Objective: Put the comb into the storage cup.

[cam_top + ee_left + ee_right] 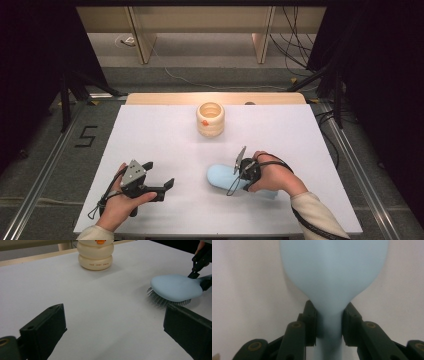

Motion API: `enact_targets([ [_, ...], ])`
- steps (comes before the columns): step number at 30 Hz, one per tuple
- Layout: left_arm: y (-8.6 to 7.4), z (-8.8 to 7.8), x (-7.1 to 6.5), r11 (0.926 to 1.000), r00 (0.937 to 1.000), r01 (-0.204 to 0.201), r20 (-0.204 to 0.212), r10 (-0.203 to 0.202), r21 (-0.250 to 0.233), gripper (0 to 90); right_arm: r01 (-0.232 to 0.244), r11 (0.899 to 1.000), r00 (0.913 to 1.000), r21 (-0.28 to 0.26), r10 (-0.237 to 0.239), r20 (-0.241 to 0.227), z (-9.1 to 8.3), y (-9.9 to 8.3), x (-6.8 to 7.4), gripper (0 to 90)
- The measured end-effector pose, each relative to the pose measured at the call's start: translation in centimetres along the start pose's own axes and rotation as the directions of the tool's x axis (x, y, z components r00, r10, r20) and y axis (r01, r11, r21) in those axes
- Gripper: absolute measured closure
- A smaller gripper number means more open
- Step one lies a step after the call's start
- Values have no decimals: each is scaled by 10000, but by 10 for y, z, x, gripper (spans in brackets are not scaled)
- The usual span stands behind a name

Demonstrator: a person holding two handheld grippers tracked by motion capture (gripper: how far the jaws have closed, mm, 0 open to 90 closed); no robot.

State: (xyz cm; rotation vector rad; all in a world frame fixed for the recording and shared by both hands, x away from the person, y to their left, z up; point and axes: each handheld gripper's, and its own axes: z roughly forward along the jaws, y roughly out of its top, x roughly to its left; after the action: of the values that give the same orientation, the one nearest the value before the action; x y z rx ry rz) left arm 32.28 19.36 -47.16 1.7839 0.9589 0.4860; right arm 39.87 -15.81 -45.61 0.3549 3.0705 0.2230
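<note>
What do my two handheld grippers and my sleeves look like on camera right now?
Both are black, two-jawed tools. The left gripper carries a grey three-cornered plate on top, its flat rectangular pads showing small holes. The right gripper trails a thin black looping cable. Both sleeves are cream-coloured.

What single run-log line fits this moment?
right tongs: shut on brush neck | left tongs: open, empty | brush: bristles down on table | cup: upright, untouched
</note>
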Motion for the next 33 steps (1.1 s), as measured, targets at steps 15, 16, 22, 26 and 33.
enact_targets([
  [15,0,0,0,10000,10000,10,12,-10,-20,40,48,9996,10000,-280,-47,25,-1,-3,1,703],
  [16,0,0,0,10000,10000,12,6,-12,-25,39,79,9996,10000,-283,-78,42,-1,-3,1,703],
  [22,0,0,0,10000,10000,17,19,-17,-19,41,-2,9988,10000,-481,2,-7,0,-5,1,704],
  [26,0,0,0,10000,10000,13,19,-13,-17,42,165,9986,9999,-507,-164,25,-1,-6,0,704],
  [33,0,0,0,10000,10000,19,23,-19,-21,43,209,9973,9998,-710,-205,58,-1,-6,0,705],
])
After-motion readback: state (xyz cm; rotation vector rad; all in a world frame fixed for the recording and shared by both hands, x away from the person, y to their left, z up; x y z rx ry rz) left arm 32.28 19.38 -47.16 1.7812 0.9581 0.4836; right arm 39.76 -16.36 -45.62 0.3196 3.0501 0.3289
